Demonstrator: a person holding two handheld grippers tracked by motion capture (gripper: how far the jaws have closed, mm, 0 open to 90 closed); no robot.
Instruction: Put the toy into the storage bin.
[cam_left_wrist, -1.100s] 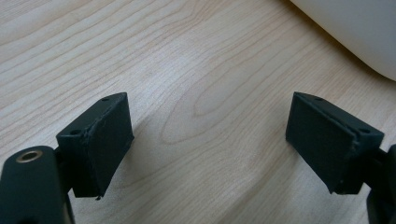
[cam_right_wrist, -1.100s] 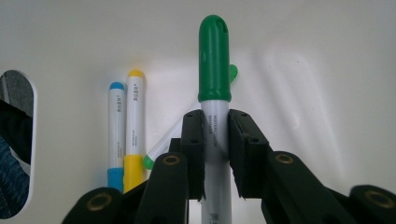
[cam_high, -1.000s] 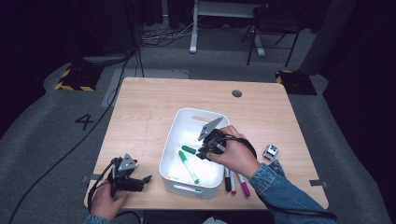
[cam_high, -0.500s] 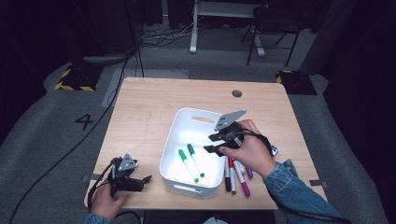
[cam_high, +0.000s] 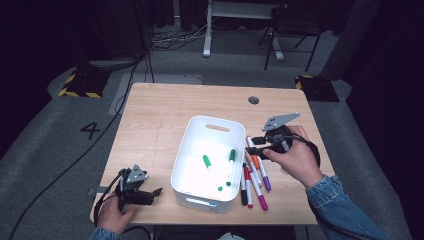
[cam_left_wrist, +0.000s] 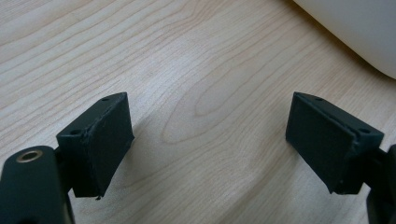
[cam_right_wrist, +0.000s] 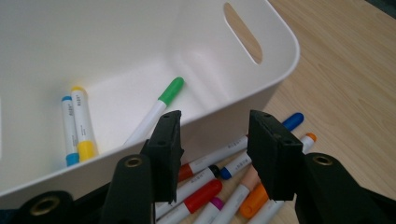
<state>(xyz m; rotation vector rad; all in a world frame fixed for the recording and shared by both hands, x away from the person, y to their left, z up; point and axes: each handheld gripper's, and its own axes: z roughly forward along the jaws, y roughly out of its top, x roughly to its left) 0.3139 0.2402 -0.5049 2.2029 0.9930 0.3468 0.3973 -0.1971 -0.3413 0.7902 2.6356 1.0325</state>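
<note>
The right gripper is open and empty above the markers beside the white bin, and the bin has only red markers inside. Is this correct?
Not quite. In the high view, the white bin holds green markers, not red ones. The rest stands: the right gripper is open and empty above the markers beside the bin.

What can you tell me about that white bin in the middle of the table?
The white bin looks like smooth plastic, rectangular with rounded corners and a slot handle in its far wall. It stands upright and open on the wooden table. Inside lie green-capped markers; more markers lie on the table along its right side.
</note>
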